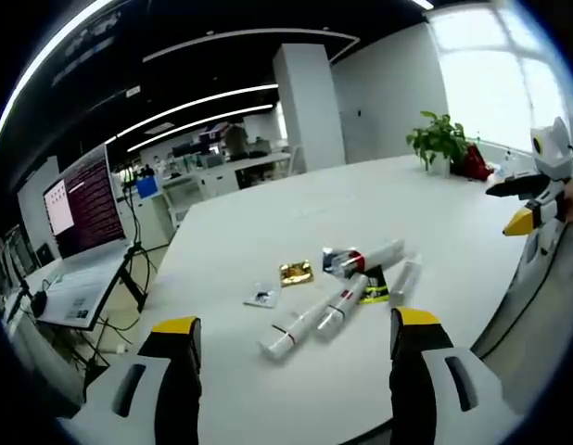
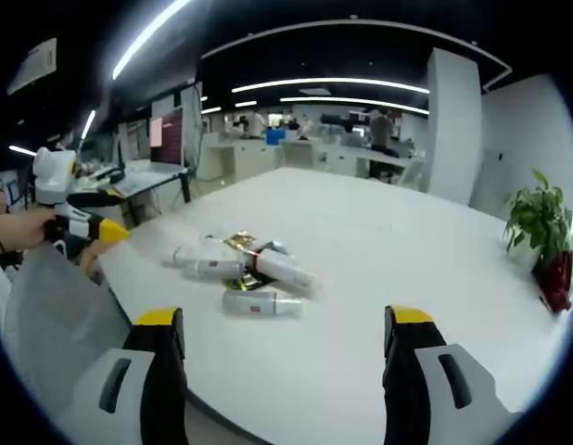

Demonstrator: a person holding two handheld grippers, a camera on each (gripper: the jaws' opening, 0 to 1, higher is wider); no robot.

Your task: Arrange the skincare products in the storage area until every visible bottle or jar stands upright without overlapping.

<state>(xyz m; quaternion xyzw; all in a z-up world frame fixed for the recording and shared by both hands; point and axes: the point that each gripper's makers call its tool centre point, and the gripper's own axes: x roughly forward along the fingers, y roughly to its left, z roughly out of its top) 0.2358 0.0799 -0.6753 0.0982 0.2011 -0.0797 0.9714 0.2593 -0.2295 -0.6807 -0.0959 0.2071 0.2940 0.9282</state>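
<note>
Several white skincare tubes lie flat in a loose cluster on the white table (image 1: 361, 213). In the left gripper view one long tube (image 1: 296, 331) and another (image 1: 342, 304) lie nearest, a red-banded one (image 1: 370, 259) behind them, and a fourth (image 1: 404, 280) to the right. A gold sachet (image 1: 296, 272) and a small white sachet (image 1: 261, 297) lie beside them. My left gripper (image 1: 294, 341) is open, well short of the tubes. My right gripper (image 2: 283, 334) is open too, above the table edge, with the nearest tube (image 2: 261, 302) ahead. The other gripper enters each view from the side (image 1: 537, 199) (image 2: 78, 218).
A potted plant (image 1: 440, 141) with a red object beside it stands at the table's far edge. A tilted screen (image 1: 78, 204) on a stand is left of the table. Desks and people fill the office beyond. A grey sleeve (image 2: 55, 315) shows at lower left.
</note>
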